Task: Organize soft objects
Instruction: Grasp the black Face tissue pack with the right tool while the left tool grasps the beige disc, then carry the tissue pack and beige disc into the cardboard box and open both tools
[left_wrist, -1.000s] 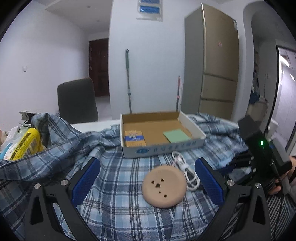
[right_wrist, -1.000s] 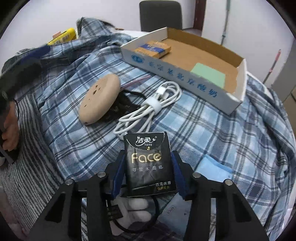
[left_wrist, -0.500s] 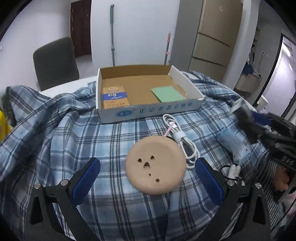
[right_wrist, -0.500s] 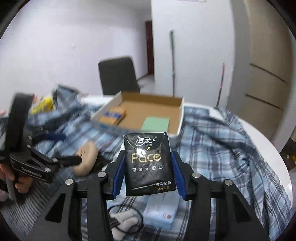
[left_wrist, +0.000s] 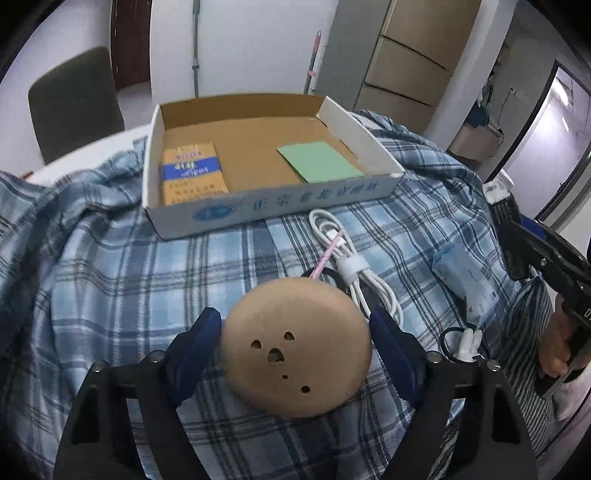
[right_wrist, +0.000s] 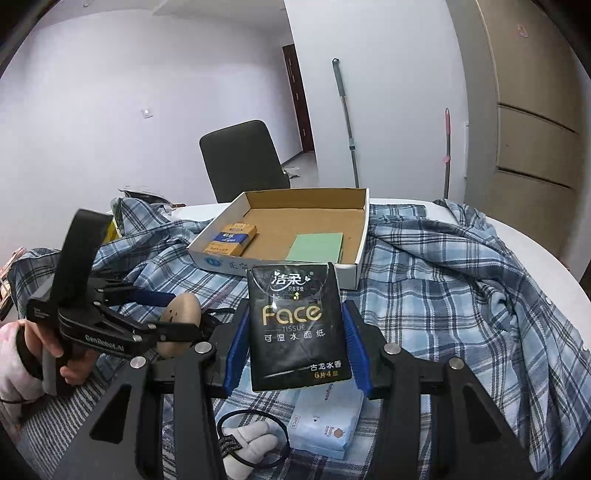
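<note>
The left gripper (left_wrist: 295, 328) has its blue pads set against both sides of the tan round cushion (left_wrist: 297, 347), gripping it just in front of the cardboard box (left_wrist: 266, 206), over the plaid shirt (left_wrist: 110, 266). The right gripper (right_wrist: 291, 339) is clamped on the black tissue pack (right_wrist: 295, 325), held upright in front of the box.

The tissue pack hides part of the box's front wall in the right wrist view. The cushion covers part of the white cable (left_wrist: 351, 273) and a dark object beneath it that is hard to make out.

Only the left wrist view shows the cable. Only the right wrist view shows the whole blue wipes pack (right_wrist: 325, 421) and the hair tie with a plush charm (right_wrist: 251, 443). Inside the box lie an orange packet (left_wrist: 192, 173) and a green pad (left_wrist: 319, 160).
</note>
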